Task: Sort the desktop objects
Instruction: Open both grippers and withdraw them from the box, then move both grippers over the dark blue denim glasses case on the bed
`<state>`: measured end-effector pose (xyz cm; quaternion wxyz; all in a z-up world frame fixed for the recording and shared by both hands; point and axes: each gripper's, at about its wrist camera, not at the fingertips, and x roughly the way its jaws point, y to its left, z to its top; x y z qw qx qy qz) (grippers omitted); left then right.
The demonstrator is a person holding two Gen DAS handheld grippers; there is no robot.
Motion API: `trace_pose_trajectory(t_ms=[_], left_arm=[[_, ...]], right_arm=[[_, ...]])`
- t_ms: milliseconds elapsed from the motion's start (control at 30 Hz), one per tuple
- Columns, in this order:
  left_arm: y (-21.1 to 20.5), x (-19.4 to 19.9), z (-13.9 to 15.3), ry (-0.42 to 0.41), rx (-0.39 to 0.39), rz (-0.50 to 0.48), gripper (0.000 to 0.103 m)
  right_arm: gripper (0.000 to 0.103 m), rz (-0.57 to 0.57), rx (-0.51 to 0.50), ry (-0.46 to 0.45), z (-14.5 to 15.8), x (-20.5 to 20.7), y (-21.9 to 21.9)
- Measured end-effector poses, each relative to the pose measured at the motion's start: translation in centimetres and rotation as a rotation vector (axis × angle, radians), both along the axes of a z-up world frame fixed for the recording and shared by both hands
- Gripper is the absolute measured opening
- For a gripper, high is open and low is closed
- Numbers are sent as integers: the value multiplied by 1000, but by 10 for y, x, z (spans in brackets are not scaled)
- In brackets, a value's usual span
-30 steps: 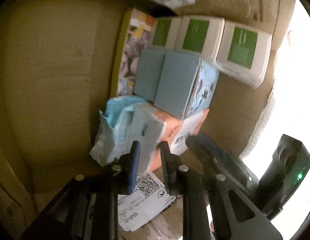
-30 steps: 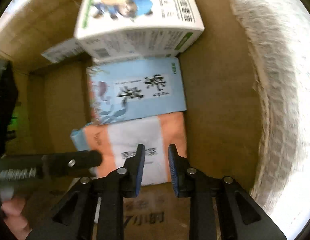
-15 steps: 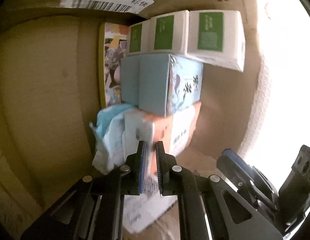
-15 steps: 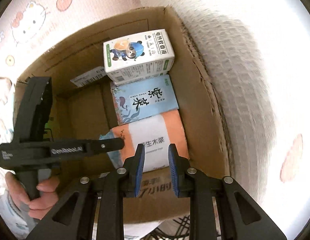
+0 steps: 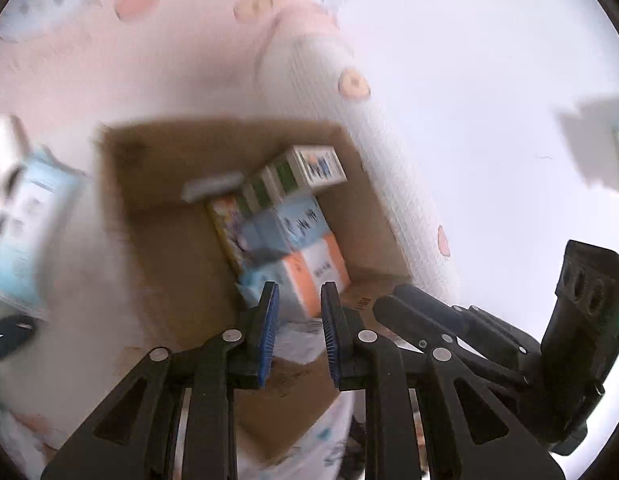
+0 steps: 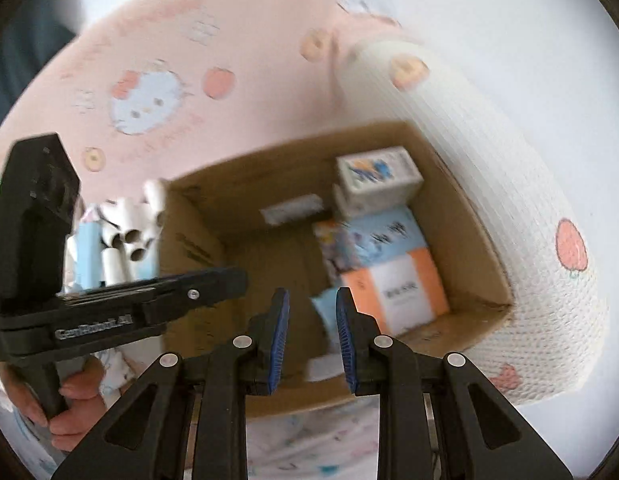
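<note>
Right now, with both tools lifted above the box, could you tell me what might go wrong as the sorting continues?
1. The white carton sits atop the stack against the box wall, seemingly tilted; a nudge might topple it.
2. The left tool and right tool hang close together; they could collide on the next reach.
3. The paper tubes beside the box look loosely piled and could scatter if brushed.

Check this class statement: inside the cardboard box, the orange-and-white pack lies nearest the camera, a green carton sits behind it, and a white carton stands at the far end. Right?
Not quite. Behind the orange-and-white pack in the cardboard box sits a light blue carton, not green; the white carton is farthest. The right wrist view shows it.
</note>
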<state>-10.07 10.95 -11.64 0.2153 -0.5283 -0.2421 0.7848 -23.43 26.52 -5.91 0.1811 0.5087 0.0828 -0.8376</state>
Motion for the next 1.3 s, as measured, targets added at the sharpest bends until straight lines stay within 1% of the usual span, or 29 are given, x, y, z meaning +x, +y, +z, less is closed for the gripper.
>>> trace_pose_trajectory(t_ms=[33, 67, 100, 133, 233, 267, 300, 367, 433, 467, 567, 633, 667, 700, 733, 767, 800, 833, 867, 900, 933, 1000, 1133, 1233, 1300], left_arm=[[-11, 6, 5, 21, -6, 16, 19], [-22, 9, 0, 44, -8, 32, 14], [-35, 9, -9, 63, -13, 47, 11], [-45, 16, -11, 81, -23, 62, 11], [-86, 32, -1, 153, -51, 129, 10], [-101, 33, 17, 165, -53, 154, 10], [-111, 38, 17, 176, -45, 174, 10], [-134, 48, 14, 176, -30, 206, 10], [-151, 52, 4, 156, -57, 234, 10], [-157, 54, 0, 143, -73, 245, 10], [-178, 56, -16, 93, -143, 280, 10], [-189, 57, -26, 69, -187, 315, 11], [-197, 59, -31, 55, -201, 331, 14], [-202, 59, -39, 39, -206, 343, 25], [-210, 60, -47, 12, -203, 356, 32], [-215, 60, -52, -7, -196, 364, 46], [-220, 58, -60, -31, -193, 375, 48], [-227, 58, -69, -65, -193, 396, 48], [-232, 56, -74, -70, -189, 403, 48], [-236, 57, -77, -68, -183, 409, 50], [-239, 57, -80, -64, -189, 411, 51], [-242, 57, -82, -56, -211, 403, 52], [-246, 66, -90, -22, -206, 400, 52], [-245, 75, -96, 6, -273, 411, 52], [-247, 80, -102, -7, -318, 422, 52]], right_arm=[[21, 10, 10, 21, 1, 9, -11], [21, 15, 17, 31, 2, 13, -18], [21, 20, 22, 42, 3, 18, -24], [21, 34, 28, 60, 3, 24, -36], [21, 84, 30, 111, 10, 41, -62], [21, 102, 33, 126, 6, 43, -72], [21, 126, 40, 151, 8, 49, -83], [21, 167, 47, 197, 5, 56, -103], [21, 211, 33, 231, 8, 68, -120], [21, 238, 4, 236, 7, 73, -129], [21, 299, -78, 215, -3, 84, -149], [21, 345, -101, 179, -20, 87, -165], [21, 360, -98, 159, -26, 88, -171], [21, 366, -90, 145, -33, 89, -177], [21, 367, -76, 136, -44, 90, -183], [21, 370, -70, 111, -56, 91, -189], [21, 374, -78, 84, -67, 91, -193], [21, 375, -96, 61, -78, 91, -196], [21, 369, -112, 43, -88, 92, -198], [21, 365, -125, 32, -96, 93, -200], [21, 358, -131, 25, -107, 95, -202], [21, 351, -149, 20, -118, 99, -202], [21, 320, -171, 1, -129, 99, -201], [21, 304, -173, -6, -134, 97, -202], [21, 294, -164, -5, -141, 96, -204]])
